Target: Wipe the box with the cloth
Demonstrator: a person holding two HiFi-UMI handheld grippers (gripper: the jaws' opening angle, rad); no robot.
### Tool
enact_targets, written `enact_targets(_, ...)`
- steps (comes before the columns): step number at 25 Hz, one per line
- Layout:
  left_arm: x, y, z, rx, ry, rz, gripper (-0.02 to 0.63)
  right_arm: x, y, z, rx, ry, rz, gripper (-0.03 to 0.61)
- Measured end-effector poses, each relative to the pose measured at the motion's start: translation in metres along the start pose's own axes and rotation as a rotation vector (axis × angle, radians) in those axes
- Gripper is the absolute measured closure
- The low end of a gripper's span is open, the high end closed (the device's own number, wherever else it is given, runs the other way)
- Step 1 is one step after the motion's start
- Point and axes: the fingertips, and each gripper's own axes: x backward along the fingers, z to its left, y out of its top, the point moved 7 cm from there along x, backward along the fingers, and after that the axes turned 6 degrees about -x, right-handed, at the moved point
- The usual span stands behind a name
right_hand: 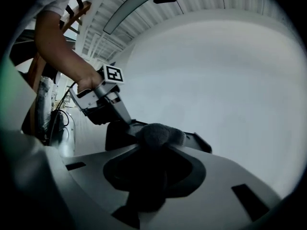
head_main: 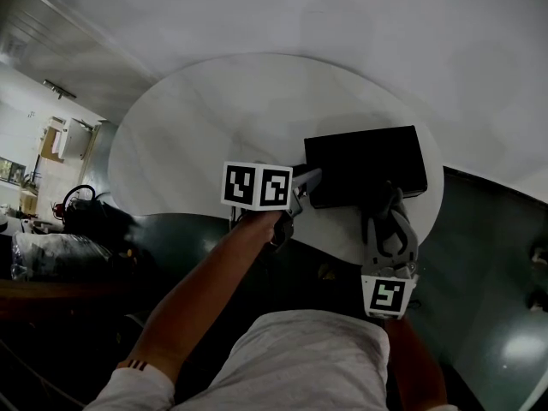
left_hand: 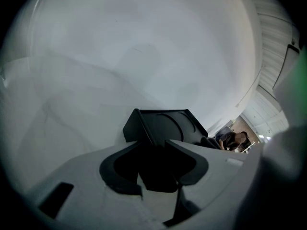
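A black flat box (head_main: pixel 364 163) lies on the round white table (head_main: pixel 197 144), near its front right edge. My left gripper (head_main: pixel 306 180) is shut on the box's left end. In the left gripper view the box (left_hand: pixel 168 123) runs in between the jaws of that gripper (left_hand: pixel 156 150). My right gripper (head_main: pixel 390 199) sits at the box's near edge, shut on a dark grey cloth (right_hand: pixel 160 134). The bunched cloth bulges out past the right gripper (right_hand: pixel 156 150) against the box (right_hand: pixel 117 135). The right gripper view also shows the left gripper (right_hand: pixel 125 119) on the box.
The table's front edge runs just below the box, with dark floor (head_main: pixel 488 255) beyond it. Bags and cables (head_main: pixel 77 221) are piled at the left. A seated person (left_hand: pixel 235 140) is far off in the left gripper view.
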Motion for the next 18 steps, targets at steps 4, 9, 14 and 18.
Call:
enact_targets(4, 0.000, 0.000, -0.001, -0.002, -0.002, 0.000, 0.456, 0.008, -0.006, -0.038, -0.029, -0.109, 0.023, 0.483)
enact_targets(9, 0.000, 0.000, 0.000, 0.006, -0.006, -0.003, 0.456, 0.016, 0.001, -0.048, -0.075, -0.161, 0.012, 0.483)
enact_targets(14, 0.000, 0.000, 0.001, 0.008, -0.003, -0.006, 0.456, 0.008, 0.019, 0.010, -0.145, -0.013, 0.000, 0.483)
enact_targets(18, 0.000, -0.001, 0.000, 0.015, 0.000, -0.016, 0.456, -0.010, 0.030, 0.060, -0.169, 0.136, -0.016, 0.483)
